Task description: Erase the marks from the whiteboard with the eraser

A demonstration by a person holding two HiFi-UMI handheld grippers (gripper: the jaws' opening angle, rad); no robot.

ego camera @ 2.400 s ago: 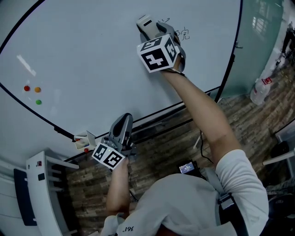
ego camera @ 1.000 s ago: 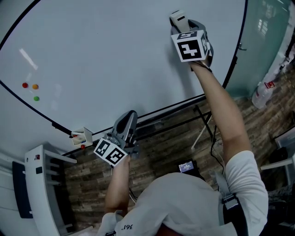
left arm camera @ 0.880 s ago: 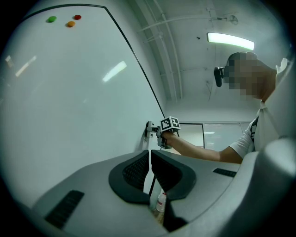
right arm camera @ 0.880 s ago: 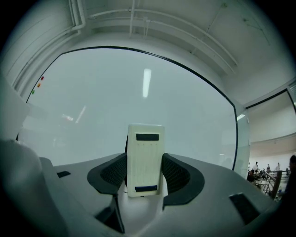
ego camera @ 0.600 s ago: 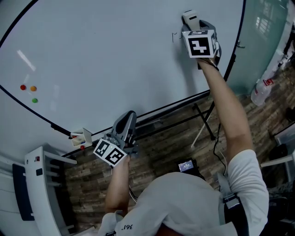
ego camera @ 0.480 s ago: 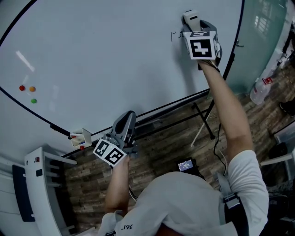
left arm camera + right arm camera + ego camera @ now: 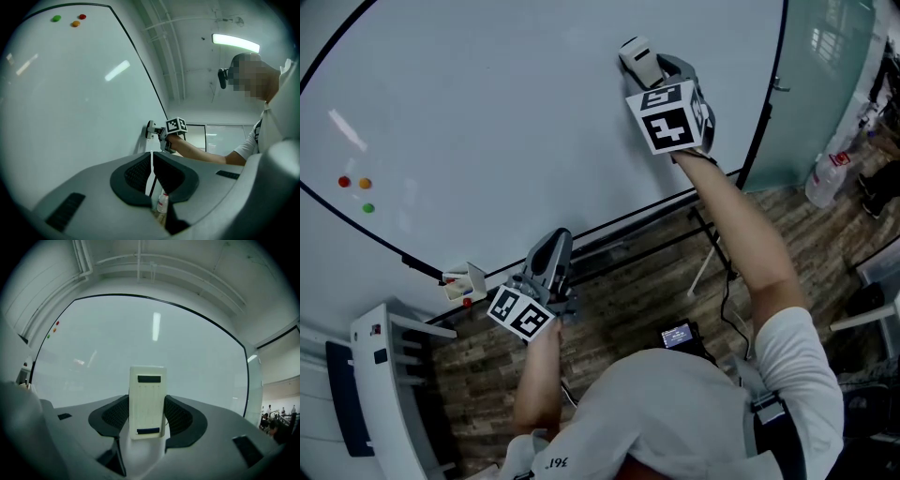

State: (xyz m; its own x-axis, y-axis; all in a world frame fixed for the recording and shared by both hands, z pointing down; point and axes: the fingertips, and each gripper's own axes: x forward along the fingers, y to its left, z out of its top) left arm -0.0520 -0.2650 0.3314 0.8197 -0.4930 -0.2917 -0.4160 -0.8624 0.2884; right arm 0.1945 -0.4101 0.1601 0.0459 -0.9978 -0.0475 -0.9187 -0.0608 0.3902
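Large white whiteboard with a thin black frame [image 7: 506, 112] fills most of the head view. It also fills the background of the right gripper view [image 7: 197, 357] and the left half of the left gripper view [image 7: 70, 93]. Brown wood-plank floor [image 7: 637, 300] below it. Frosted glass wall panel [image 7: 825, 84] just right of the board frame. Person in a white T-shirt [image 7: 675, 412] at the bottom of the head view, right arm raised to the board, left arm held low. White slatted rack [image 7: 384, 375] at lower left.

Right gripper [image 7: 649, 67] is up at the board's right part, inside the frame. Its jaws are closed partway on a white rectangular eraser with two dark bars [image 7: 147, 399], held upright between the pads. The eraser [image 7: 636, 54] sticks out past the jaw tips; in the left gripper view it sits against the board face.

Left gripper [image 7: 553, 246] is low, near the board's bottom rail and well apart from the eraser. Its jaws [image 7: 152, 173] are together bar a thin slit, with nothing between them.

Small white box with a red bit [image 7: 467, 281] on the bottom rail, just left of the left gripper. Three round magnets on the board's left side: red [image 7: 343, 182], orange [image 7: 365, 184], and green [image 7: 367, 208] below them.
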